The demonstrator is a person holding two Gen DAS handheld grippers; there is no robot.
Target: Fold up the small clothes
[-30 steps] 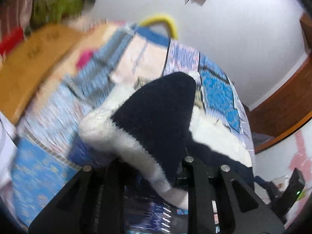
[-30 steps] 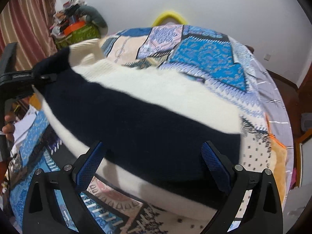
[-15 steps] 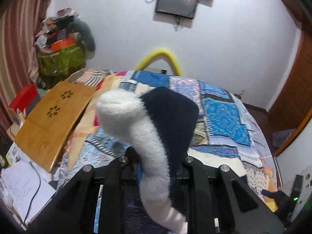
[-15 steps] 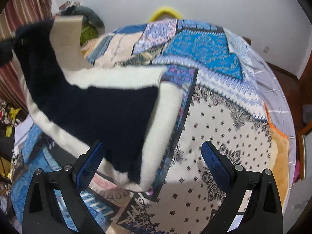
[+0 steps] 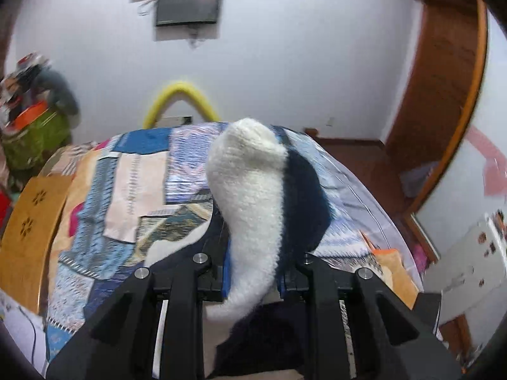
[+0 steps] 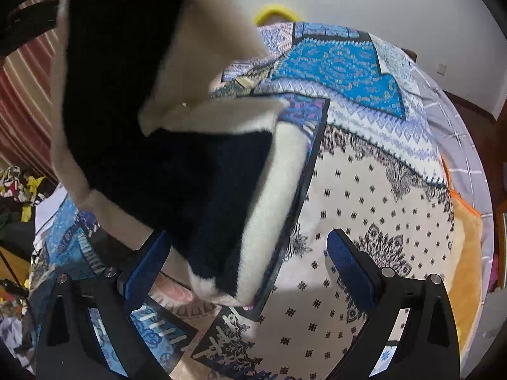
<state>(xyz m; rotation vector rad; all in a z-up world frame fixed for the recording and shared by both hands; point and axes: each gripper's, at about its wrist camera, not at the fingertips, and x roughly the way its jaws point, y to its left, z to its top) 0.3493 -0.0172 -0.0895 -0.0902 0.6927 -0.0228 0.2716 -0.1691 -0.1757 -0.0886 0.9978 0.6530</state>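
A fuzzy navy and white knitted garment (image 5: 250, 196) sticks up between the pads of my left gripper (image 5: 253, 281), which is shut on it; the rest of it hangs below. From the right wrist the same garment (image 6: 177, 145) hangs lifted at the left, its lower end touching the patchwork bedspread (image 6: 380, 205). My right gripper (image 6: 250, 266) is open just above the bed. The garment's lower corner lies between its blue pads (image 6: 348, 266) without being pinched.
The bedspread (image 5: 126, 190) covers the bed. A wooden board (image 5: 28, 231) lies along its left side, near a green basket of clutter (image 5: 31, 133). A yellow hoop (image 5: 180, 101) stands behind the bed. An orange cushion (image 6: 465, 253) sits at the right edge.
My left gripper has lifted the garment up off the bed and swung it across; the cloth that lay spread under the right gripper now hangs raised at the left. The right gripper stayed put.
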